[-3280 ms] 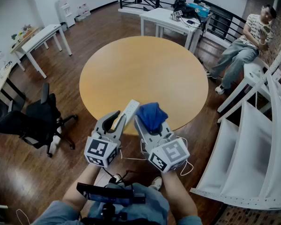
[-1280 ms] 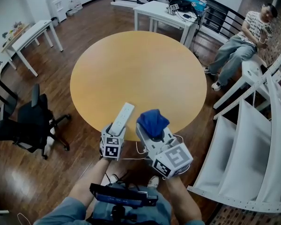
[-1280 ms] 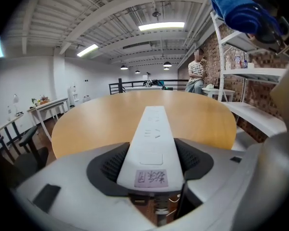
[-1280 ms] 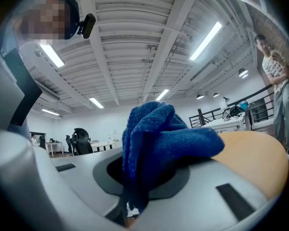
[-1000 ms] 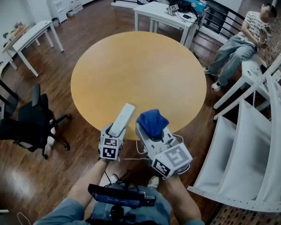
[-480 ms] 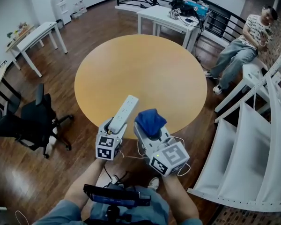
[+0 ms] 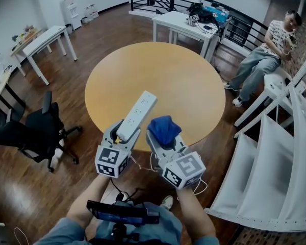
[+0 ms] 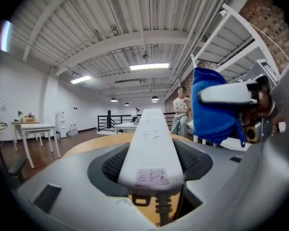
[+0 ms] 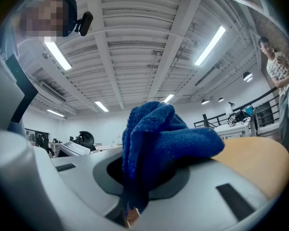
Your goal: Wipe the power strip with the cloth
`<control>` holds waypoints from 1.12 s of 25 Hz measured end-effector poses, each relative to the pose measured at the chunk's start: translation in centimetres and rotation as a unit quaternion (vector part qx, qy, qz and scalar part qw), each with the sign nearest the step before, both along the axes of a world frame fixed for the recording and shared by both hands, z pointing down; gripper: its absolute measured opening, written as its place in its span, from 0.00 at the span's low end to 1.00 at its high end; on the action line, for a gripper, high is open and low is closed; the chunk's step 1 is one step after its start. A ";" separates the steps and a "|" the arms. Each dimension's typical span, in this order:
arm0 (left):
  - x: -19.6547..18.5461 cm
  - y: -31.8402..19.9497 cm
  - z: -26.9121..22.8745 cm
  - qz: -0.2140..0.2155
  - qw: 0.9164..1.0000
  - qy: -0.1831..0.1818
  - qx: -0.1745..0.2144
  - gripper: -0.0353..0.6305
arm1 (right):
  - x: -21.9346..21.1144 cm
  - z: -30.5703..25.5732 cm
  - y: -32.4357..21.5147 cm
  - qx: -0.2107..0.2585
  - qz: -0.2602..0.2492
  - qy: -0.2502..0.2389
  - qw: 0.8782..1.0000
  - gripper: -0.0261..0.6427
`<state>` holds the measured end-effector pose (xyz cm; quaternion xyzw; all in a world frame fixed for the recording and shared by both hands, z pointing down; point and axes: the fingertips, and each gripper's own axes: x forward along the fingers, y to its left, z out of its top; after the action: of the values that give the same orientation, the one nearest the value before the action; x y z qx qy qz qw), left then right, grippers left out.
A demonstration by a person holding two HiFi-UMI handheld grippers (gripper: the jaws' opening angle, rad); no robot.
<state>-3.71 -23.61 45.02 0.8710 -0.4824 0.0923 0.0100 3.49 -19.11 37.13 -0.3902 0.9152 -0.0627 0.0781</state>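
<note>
Holding power strip tight in left gripper, now lifted higher over counter's near edge. Squeezing blue cloth in right gripper, just beside. Ready to wipe.

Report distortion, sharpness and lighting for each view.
Head view: sharp, with mild wide-angle bowing at the edges; even indoor light on the round table, no glare. Left gripper view: strong fisheye, dark corners; the power strip is crisp and the ceiling tube lights are bright. Right gripper view: the same curvature; the cloth fills the centre, fibres readable.
</note>
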 end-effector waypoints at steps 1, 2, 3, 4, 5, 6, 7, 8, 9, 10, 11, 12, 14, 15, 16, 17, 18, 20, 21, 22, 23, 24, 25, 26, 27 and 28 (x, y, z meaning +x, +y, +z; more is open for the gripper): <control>0.0 0.2 -0.8 0.000 1.000 0.003 0.008 0.49 | 0.1 -0.1 0.1 0.002 0.000 0.000 1.000 0.13; 0.1 0.5 -1.4 0.001 1.000 0.005 0.016 0.49 | 0.1 -0.2 0.1 0.003 0.000 0.000 1.000 0.13; 0.3 0.9 -2.0 0.005 1.000 0.006 0.022 0.49 | 0.1 -0.3 0.2 0.004 0.000 -0.001 1.000 0.13; 0.5 1.3 -2.6 0.011 1.000 0.004 0.029 0.49 | 0.1 -0.3 0.3 0.005 0.000 -0.001 1.000 0.13; 0.8 1.6 -3.1 0.015 0.999 0.002 0.033 0.49 | 0.1 -0.4 0.4 0.006 -0.001 -0.002 1.000 0.13; 0.9 1.8 -3.5 0.017 0.999 -0.001 0.037 0.49 | 0.1 -0.6 0.5 0.008 -0.001 -0.003 1.000 0.13; 1.0 2.0 -3.9 0.017 0.999 -0.005 0.040 0.49 | 0.0 -1.0 0.6 0.013 -0.001 -0.004 1.000 0.13; 1.1 2.1 -4.1 0.017 0.999 -0.011 0.044 0.49 | -0.1 -1.6 0.7 0.019 -0.002 -0.006 1.000 0.13; 1.2 2.2 -4.2 0.019 0.998 -0.019 0.051 0.49 | -0.3 -2.4 0.9 0.028 -0.006 -0.010 1.000 0.13; 1.2 2.3 -4.3 0.021 0.998 -0.027 0.059 0.49 | -0.7 -3.3 1.2 0.038 -0.011 -0.014 0.999 0.13; 1.3 2.4 -4.3 0.023 0.997 -0.034 0.064 0.49 | -1.1 -4.3 1.6 0.047 -0.021 -0.020 0.998 0.13; 1.4 2.6 -4.3 0.025 0.997 -0.041 0.069 0.49 | -1.7 -5.2 1.9 0.051 -0.036 -0.028 0.998 0.13; 1.6 2.8 -4.2 0.026 0.995 -0.054 0.075 0.49 | -3.3 -6.3 2.6 0.044 -0.076 -0.046 0.995 0.13; 1.7 2.9 -4.2 0.026 0.995 -0.060 0.078 0.49 | -4.2 -6.5 2.8 0.038 -0.095 -0.049 0.993 0.13; 1.8 3.1 -4.2 0.026 0.994 -0.066 0.079 0.49 | -5.1 -6.5 3.0 0.033 -0.112 -0.047 0.992 0.13; 2.0 3.3 -4.3 0.025 0.994 -0.071 0.078 0.49 | -5.9 -6.4 3.1 0.029 -0.125 -0.040 0.991 0.13; 2.1 3.5 -4.4 0.023 0.994 -0.076 0.077 0.49 | -6.7 -6.2 3.2 0.024 -0.137 -0.033 0.990 0.13; 2.3 3.7 -4.7 0.024 0.992 -0.092 0.087 0.49 | -7.9 -5.9 3.5 0.016 -0.157 -0.025 0.987 0.13; 2.4 3.8 -4.8 0.027 0.990 -0.100 0.096 0.49 | -8.4 -5.8 3.6 0.013 -0.164 -0.024 0.986 0.13; 2.4 3.9 -4.8 0.028 0.989 -0.107 0.101 0.49 | -8.7 -5.7 3.8 0.012 -0.169 -0.022 0.985 0.13; 2.3 3.9 -4.9 0.027 0.988 -0.110 0.102 0.49 | -9.0 -5.6 3.9 0.013 -0.172 -0.018 0.985 0.13; 2.3 4.0 -4.9 0.025 0.988 -0.111 0.100 0.49 | -9.1 -5.6 3.9 0.016 -0.172 -0.013 0.985 0.13; 2.2 4.1 -4.9 0.023 0.989 -0.111 0.099 0.49 | -9.2 -5.6 3.9 0.020 -0.171 -0.009 0.985 0.13; 2.1 4.2 -5.0 0.023 0.988 -0.111 0.100 0.49 | -9.1 -5.6 3.8 0.023 -0.168 -0.006 0.985 0.13; 2.0 4.3 -5.0 0.024 0.988 -0.111 0.102 0.49 | -9.0 -5.7 3.7 0.027 -0.165 -0.005 0.986 0.13; 1.9 4.4 -5.1 0.024 0.989 -0.108 0.101 0.49 | -8.7 -5.8 3.6 0.029 -0.161 -0.005 0.986 0.13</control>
<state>-1.80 -19.18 39.95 0.8638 -0.4667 0.1367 -0.1318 -5.26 -15.55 31.30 -0.2349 0.9672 -0.0493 0.0826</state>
